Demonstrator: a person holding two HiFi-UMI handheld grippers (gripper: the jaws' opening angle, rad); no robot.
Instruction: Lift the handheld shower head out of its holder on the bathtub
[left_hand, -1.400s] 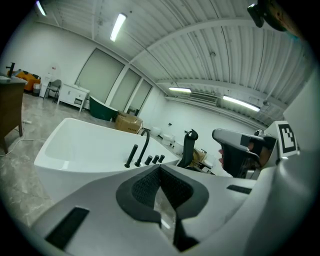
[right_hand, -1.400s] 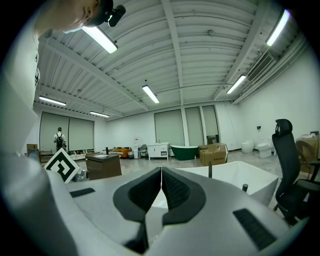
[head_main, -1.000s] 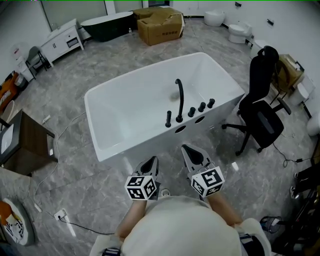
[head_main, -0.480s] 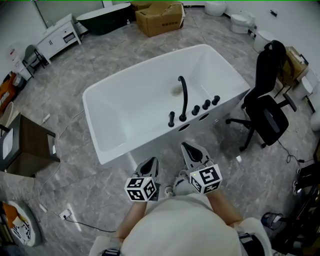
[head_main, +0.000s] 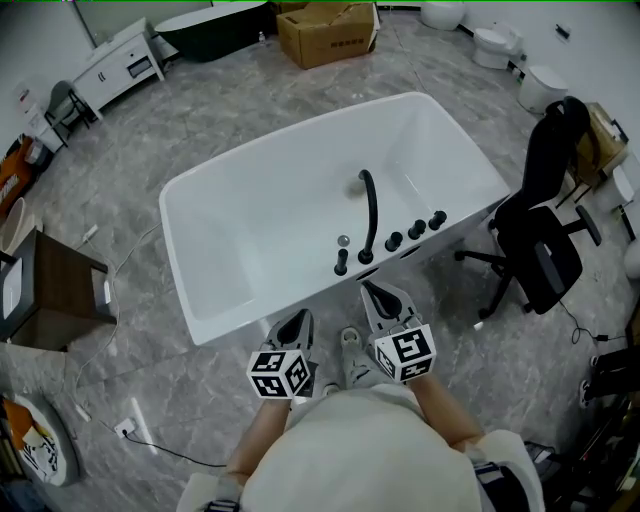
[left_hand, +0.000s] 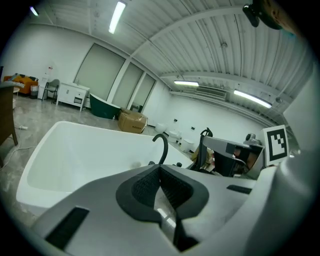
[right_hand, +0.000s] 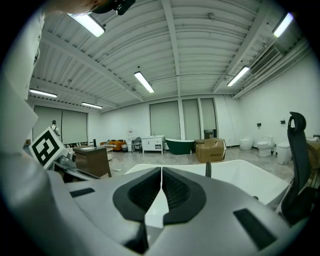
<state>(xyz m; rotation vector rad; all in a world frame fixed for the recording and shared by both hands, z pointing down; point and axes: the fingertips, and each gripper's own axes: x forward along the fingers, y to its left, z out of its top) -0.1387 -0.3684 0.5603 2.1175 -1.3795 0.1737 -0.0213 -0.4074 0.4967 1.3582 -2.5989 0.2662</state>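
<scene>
A white bathtub (head_main: 215, 290) fills the middle of the head view. On its near rim stand a curved black spout (head_main: 370, 215), several black knobs (head_main: 416, 230), and left of the spout the short black handheld shower head (head_main: 341, 263), upright in its holder. My left gripper (head_main: 296, 319) is shut and empty just short of the rim, below and left of the shower head. My right gripper (head_main: 379, 291), also shut and empty, points at the rim right under the spout. The left gripper view shows shut pads (left_hand: 172, 187) with the spout (left_hand: 163, 146) beyond them. In the right gripper view the pads (right_hand: 175, 189) meet.
A black office chair (head_main: 540, 240) stands right of the tub. A brown cabinet (head_main: 50, 290) and a floor cable (head_main: 110, 330) lie to the left. A cardboard box (head_main: 328, 30), a white cabinet (head_main: 120, 65) and toilets (head_main: 495, 45) are at the back.
The person has stepped toward the tub, and both grippers have come closer to its near rim and the black fittings. Both stay shut.
</scene>
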